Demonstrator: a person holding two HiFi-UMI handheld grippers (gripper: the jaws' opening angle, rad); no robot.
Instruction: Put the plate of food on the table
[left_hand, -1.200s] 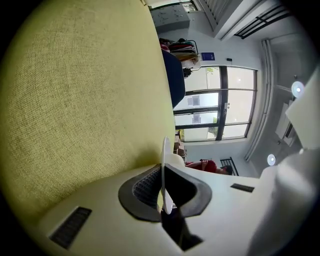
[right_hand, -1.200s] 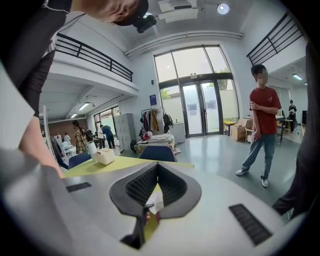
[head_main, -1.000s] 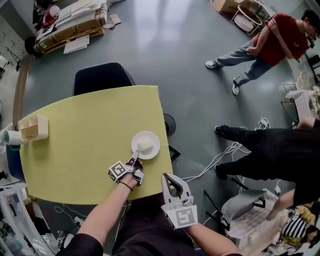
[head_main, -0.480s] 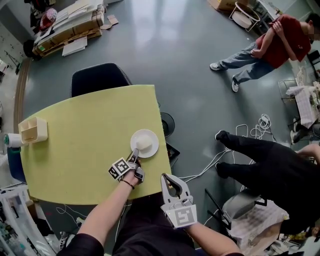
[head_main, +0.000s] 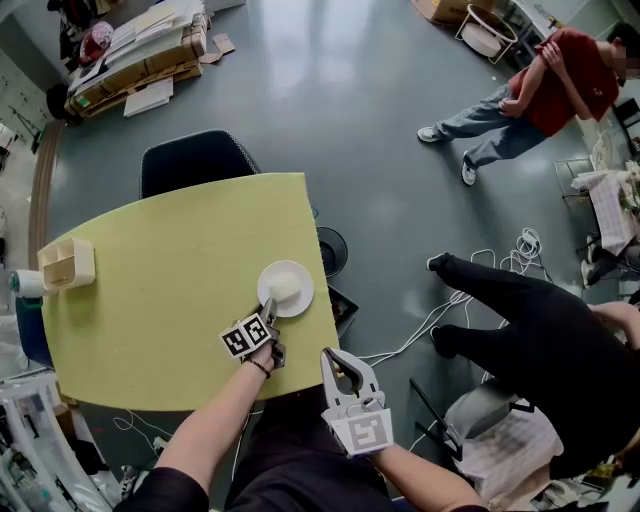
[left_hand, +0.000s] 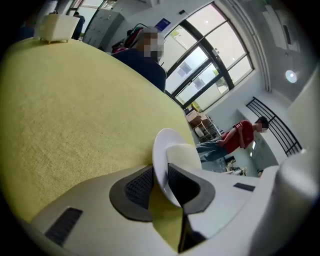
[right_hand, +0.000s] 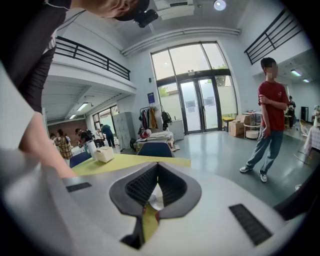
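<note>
A white plate (head_main: 272, 279) with a pale lump of food (head_main: 288, 289) sits near the right edge of the yellow table (head_main: 150, 290). I cannot tell whether it rests fully on the top. My left gripper (head_main: 268, 309) is shut on the plate's near rim. In the left gripper view the plate (left_hand: 161, 160) stands edge-on between the two dark pads, with the food (left_hand: 190, 156) just beyond. My right gripper (head_main: 331, 356) hangs off the table's near right corner, jaws together and holding nothing. In the right gripper view a sliver of the plate (right_hand: 155, 201) shows below the pads (right_hand: 142, 186).
A beige organiser box (head_main: 67, 262) stands at the table's left edge. A black chair (head_main: 195, 160) is tucked in at the far side. A person in black (head_main: 540, 330) sits close on the right, over white floor cables (head_main: 480, 275). A person in red (head_main: 540, 90) stands farther off.
The left gripper stays clamped on the plate's rim and has turned slightly; the plate has hardly shifted. The person in black at the right has moved closer. My right gripper has not moved.
</note>
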